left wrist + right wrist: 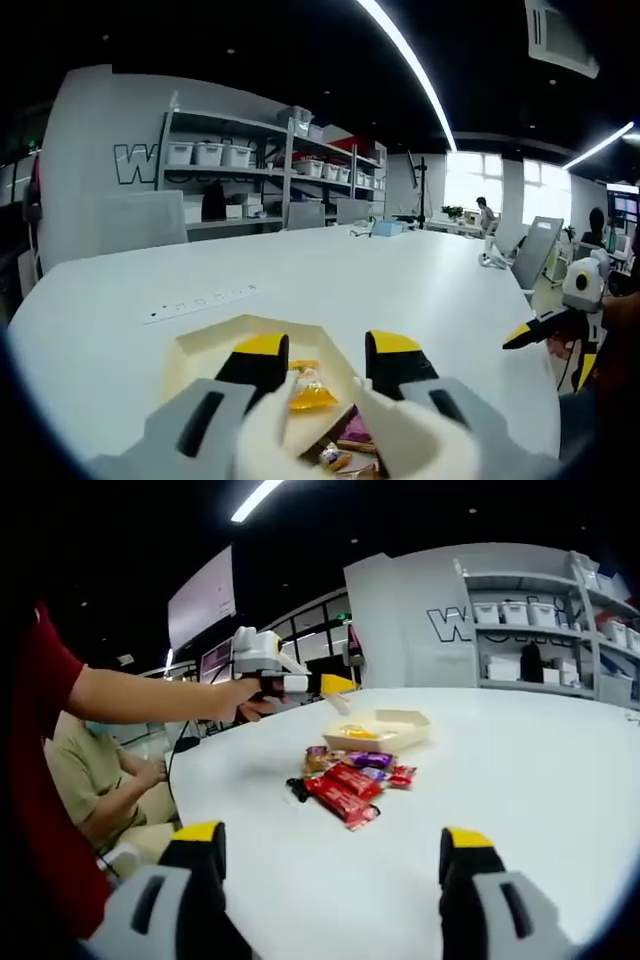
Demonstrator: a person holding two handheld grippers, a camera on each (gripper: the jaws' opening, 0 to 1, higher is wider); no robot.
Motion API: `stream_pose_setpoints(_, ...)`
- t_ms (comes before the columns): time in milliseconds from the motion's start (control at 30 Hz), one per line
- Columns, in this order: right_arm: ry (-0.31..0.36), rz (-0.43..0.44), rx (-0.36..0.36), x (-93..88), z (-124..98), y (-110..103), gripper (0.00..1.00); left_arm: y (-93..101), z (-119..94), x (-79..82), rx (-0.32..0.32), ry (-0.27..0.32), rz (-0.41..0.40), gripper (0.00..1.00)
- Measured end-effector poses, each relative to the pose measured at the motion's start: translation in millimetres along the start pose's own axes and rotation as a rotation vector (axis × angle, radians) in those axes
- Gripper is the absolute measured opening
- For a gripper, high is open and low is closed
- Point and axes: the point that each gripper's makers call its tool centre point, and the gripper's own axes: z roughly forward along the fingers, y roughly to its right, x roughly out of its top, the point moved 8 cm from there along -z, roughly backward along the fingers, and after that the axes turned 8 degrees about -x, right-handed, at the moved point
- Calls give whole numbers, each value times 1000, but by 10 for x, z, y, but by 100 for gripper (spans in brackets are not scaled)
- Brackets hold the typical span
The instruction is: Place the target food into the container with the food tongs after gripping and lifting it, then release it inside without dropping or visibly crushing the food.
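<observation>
On the white tabletop (520, 770), the left gripper (327, 362), jaws apart and empty, hovers over the cream octagonal container (378, 729) holding an orange packet (312, 396); the right gripper (334, 852) gapes wide near the table's edge.

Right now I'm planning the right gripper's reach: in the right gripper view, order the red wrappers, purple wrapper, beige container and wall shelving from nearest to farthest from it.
1. Red snack wrappers, table centre, nearest.
2. Purple snack wrapper, just behind them.
3. Beige open container, further back.
4. Grey wall shelving with white bins, far right, beyond the white table.
</observation>
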Motion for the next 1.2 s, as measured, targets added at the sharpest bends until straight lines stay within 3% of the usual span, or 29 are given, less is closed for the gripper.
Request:
stream_pose_setpoints(433,32,26,-6,36,2,-13,92,70,-170,-208,-46,-57,11,29)
stream_pose_setpoints(1033,22,32,8,19,25,-33,92,56,-359,-542,-28,-102,-34,29)
stream_pose_setpoints(1200,22,28,17,35,43,-51,92,31,-399,-560,-24,-104,-62,29)
